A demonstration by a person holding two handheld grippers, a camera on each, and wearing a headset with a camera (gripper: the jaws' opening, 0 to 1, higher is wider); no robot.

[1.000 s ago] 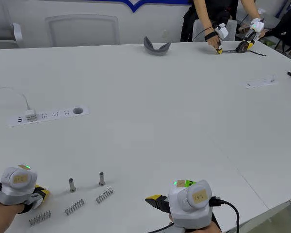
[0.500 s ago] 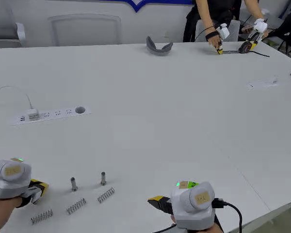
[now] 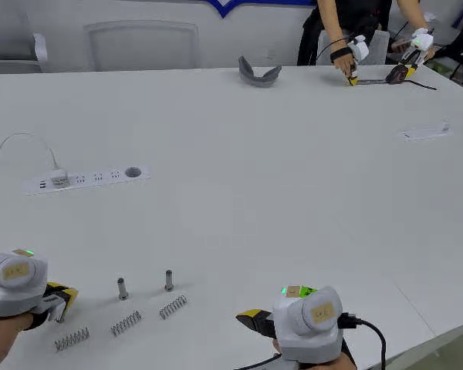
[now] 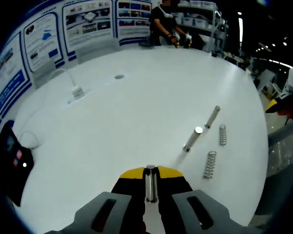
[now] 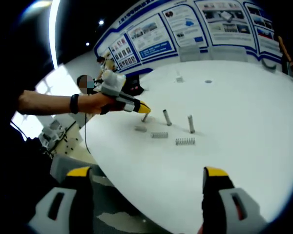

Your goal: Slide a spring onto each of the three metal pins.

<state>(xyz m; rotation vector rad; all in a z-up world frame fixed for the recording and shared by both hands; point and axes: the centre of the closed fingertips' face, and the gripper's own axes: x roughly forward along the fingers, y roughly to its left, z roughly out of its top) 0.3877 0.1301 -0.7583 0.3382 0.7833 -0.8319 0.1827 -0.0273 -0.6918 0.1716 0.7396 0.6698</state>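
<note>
Two metal pins (image 3: 122, 287) (image 3: 169, 279) stand upright near the table's front edge. In front of them lie three springs (image 3: 72, 338) (image 3: 126, 322) (image 3: 173, 306), flat on the table. My left gripper (image 3: 64, 299) sits left of the pins, shut on a third metal pin (image 4: 150, 183) held between its yellow tips. The left gripper view shows the standing pins (image 4: 192, 139) (image 4: 212, 116) and two springs (image 4: 210, 163) (image 4: 222, 134) ahead to the right. My right gripper (image 3: 251, 318) hovers right of the springs, its jaws open wide (image 5: 146, 173) and holding nothing.
A white power strip (image 3: 85, 179) with a plugged cable lies at the left. A grey curved piece (image 3: 259, 73) and a person's hands with grippers (image 3: 347, 55) are at the far side. A paper label (image 3: 424, 132) lies at the right. The table edge (image 5: 136, 204) runs just under my right gripper.
The head camera has drifted, shifting the whole picture. My left gripper has eased slightly left, away from the standing pins. The right gripper has hardly moved.
</note>
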